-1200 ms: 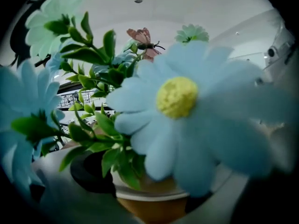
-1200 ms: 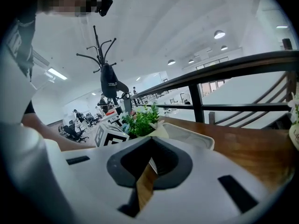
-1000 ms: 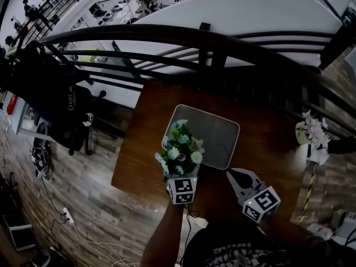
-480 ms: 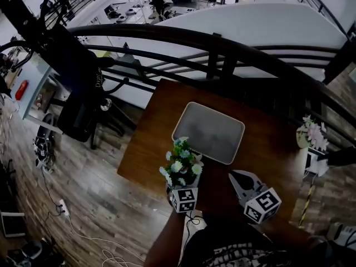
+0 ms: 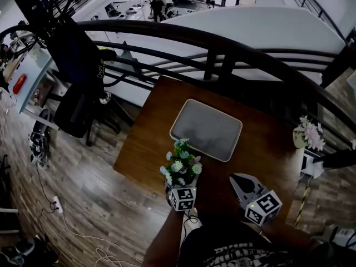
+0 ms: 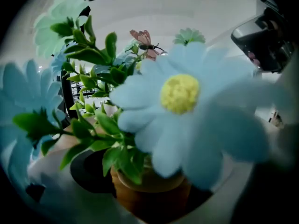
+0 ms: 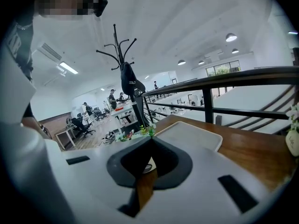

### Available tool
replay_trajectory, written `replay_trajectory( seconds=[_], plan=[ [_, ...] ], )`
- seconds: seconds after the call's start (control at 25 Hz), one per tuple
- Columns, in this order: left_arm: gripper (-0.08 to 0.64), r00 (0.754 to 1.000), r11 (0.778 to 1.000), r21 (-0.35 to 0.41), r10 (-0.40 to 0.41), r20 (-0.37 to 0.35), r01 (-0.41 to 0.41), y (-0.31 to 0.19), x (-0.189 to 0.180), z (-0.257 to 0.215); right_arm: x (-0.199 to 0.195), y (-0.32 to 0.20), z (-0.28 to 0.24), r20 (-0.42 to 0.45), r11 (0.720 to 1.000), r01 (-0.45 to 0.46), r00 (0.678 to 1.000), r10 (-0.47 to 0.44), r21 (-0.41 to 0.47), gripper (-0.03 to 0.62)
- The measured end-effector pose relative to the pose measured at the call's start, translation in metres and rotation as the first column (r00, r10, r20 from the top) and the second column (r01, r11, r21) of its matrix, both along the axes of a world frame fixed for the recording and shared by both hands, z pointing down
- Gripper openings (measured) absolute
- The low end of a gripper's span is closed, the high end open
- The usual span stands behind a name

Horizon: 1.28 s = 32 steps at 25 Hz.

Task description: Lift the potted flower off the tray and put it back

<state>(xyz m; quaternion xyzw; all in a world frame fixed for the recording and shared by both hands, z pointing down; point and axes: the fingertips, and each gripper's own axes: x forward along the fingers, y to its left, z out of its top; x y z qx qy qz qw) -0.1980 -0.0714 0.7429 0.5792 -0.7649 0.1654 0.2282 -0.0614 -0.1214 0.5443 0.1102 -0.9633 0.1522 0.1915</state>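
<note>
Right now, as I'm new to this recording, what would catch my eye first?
The blue-and-white potted flower stands out, gripped by the left gripper near the front edge of the table, off the tray. Behind it the grey tray lies empty mid-table; the right gripper is shut on nothing at right.

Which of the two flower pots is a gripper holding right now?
The blue-and-white potted flower, clamped in the left gripper just off the tray. The pink-flowered pot stands alone at the far right, with no gripper near it.

Upright potted flower, pale blooms in a brown pot, off the grey tray, near its front corner
</note>
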Motion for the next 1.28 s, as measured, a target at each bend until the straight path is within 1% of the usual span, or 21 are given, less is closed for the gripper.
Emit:
replay_trajectory(
  seconds=[0.28, 0.52, 0.72, 0.84, 0.96, 1.08, 1.16, 1.2, 1.24, 1.28],
  plan=[
    [0.468, 1.000, 1.000, 0.015, 0.006, 0.011, -0.007, -0.002, -0.002, 0.006, 0.004, 0.002, 0.000, -0.016, 1.000, -0.008, 1.000, 0.008, -0.013, -0.003],
    [0.468, 1.000, 1.000, -0.021, 0.009, 0.007, -0.009, 0.000, -0.001, 0.005, 0.002, 0.003, -0.004, -0.006, 1.000, 0.004, 1.000, -0.004, -0.007, -0.003],
    [0.468, 1.000, 0.999, 0.034, -0.019, 0.017, 0.018, 0.016, -0.010, -0.012, -0.007, 0.010, -0.009, 0.012, 1.000, 0.011, 1.000, -0.011, 0.007, -0.003],
    [0.468, 0.999, 0.998, 0.049, -0.032, 0.002, 0.032, 0.031, -0.015, -0.020, -0.015, 0.019, -0.013, 0.021, 1.000, 0.014, 1.000, -0.015, 0.017, -0.003],
    [0.466, 0.998, 0.996, 0.069, -0.053, -0.027, 0.055, 0.058, -0.018, -0.029, -0.025, 0.033, -0.021, 0.029, 1.000, 0.020, 0.999, -0.020, 0.024, -0.003],
    [0.465, 0.996, 0.992, 0.087, -0.088, -0.023, 0.090, 0.088, -0.026, -0.054, -0.033, 0.046, -0.031, 0.042, 0.999, 0.019, 0.999, -0.021, 0.035, -0.003],
    [0.461, 0.993, 0.989, 0.088, -0.113, -0.029, 0.115, 0.102, -0.021, -0.064, -0.029, 0.048, -0.036, 0.050, 0.999, 0.014, 0.999, -0.016, 0.039, -0.003],
    [0.439, 0.991, 0.987, 0.093, -0.128, -0.037, 0.131, 0.107, -0.015, -0.068, -0.022, 0.047, -0.037, 0.055, 0.999, 0.013, 0.998, -0.016, 0.044, -0.003],
    [0.392, 0.989, 0.984, 0.102, -0.144, -0.042, 0.148, 0.110, -0.007, -0.073, -0.014, 0.045, -0.038, 0.060, 0.999, 0.013, 0.998, -0.016, 0.050, -0.003],
    [0.310, 0.986, 0.980, 0.115, -0.158, -0.044, 0.162, 0.113, 0.000, -0.081, -0.006, 0.043, -0.038, 0.066, 0.998, 0.011, 0.998, -0.015, 0.054, -0.003]
  ],
)
